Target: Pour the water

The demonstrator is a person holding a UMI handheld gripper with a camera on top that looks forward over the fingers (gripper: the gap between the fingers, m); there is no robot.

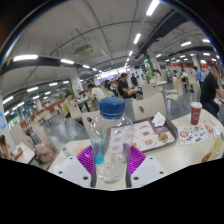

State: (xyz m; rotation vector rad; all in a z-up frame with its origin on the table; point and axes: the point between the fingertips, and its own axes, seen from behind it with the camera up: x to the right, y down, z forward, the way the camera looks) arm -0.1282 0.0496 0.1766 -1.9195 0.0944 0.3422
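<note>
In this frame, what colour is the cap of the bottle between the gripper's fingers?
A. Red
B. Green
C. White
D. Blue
D: the clear plastic water bottle, standing between the gripper fingers, carries a blue cap; the purple pads sit at either side of its lower body.

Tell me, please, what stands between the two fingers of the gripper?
In the gripper view, a clear plastic water bottle with a blue cap stands between the purple pads. Whether the gripper presses on it cannot be told.
</note>
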